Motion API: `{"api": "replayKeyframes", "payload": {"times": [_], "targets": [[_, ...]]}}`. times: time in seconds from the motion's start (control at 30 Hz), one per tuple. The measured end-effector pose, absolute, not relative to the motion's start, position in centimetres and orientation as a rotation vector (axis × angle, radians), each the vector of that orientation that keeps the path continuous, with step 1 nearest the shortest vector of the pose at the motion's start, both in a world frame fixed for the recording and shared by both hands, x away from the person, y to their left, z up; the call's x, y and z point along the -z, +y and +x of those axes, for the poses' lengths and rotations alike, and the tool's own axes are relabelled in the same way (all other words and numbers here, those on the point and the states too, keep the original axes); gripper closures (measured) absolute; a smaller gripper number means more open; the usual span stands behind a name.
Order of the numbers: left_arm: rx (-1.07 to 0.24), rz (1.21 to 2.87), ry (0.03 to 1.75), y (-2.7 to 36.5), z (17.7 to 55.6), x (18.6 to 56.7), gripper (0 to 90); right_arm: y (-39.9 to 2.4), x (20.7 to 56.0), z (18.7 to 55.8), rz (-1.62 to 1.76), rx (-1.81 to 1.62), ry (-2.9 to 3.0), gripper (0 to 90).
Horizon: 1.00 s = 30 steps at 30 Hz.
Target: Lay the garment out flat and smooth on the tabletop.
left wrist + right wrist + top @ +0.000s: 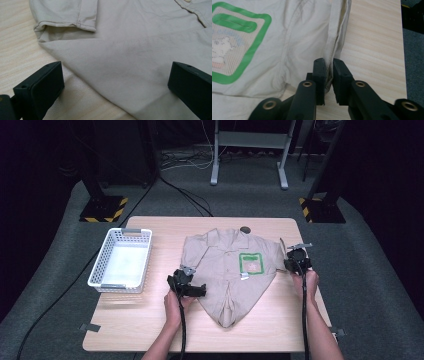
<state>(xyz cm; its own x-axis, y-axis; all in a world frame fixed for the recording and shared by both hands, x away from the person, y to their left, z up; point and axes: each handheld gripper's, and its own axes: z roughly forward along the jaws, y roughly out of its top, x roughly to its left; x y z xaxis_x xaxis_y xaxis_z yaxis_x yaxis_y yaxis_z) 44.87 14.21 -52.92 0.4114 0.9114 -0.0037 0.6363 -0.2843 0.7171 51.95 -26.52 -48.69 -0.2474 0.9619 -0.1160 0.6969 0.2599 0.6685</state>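
Shirt [287,50] hem sits between right claw [329,66] jaws

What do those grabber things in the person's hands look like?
Both are black. The left gripper has two chunky, blocky jaws; the right gripper has two flat jaws on arms with brass-coloured rivets. Each carries a small grey plate on top and trails a black cable along the bare forearms. No sleeves show.

A pale wooden counter with rounded corners [150,320] stands on grey carpeted floor [380,285]. Behind it rises a grey metal frame on two feet [248,150], with loose cables beside it. Two black posts stand on yellow-and-black striped bases [104,208]. The surrounding walls lie in darkness.
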Motion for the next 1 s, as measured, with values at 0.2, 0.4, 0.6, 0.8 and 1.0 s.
{"api": "replayKeyframes", "payload": {"times": [0.2, 0.4, 0.6, 0.8, 1.0], "targets": [[-0.549, 2.025, 1.31, 14.2, 44.9, 52.9, 0.4, -27.8, 48.9, 51.7, 1.563, -0.681, 1.992, 65.3], [-0.549, 2.025, 1.31, 14.2, 44.9, 52.9, 0.4, -28.7, 48.6, 51.3, 1.611, -0.711, 1.965, 41.3], [-0.549, 2.025, 1.31, 14.2, 44.9, 52.9, 0.4, -28.5, 48.9, 50.9, 1.601, -0.758, 1.977, 24.0], [-0.548, 2.026, 1.308, 14.2, 44.9, 52.9, 0.4, -27.4, 49.1, 50.5, 1.563, -0.819, 2.012, 11.2], [-0.546, 2.027, 1.306, 14.2, 44.9, 52.9, 0.4, -25.6, 49.4, 49.7, 1.504, -0.874, 2.063, 4.5]]}}
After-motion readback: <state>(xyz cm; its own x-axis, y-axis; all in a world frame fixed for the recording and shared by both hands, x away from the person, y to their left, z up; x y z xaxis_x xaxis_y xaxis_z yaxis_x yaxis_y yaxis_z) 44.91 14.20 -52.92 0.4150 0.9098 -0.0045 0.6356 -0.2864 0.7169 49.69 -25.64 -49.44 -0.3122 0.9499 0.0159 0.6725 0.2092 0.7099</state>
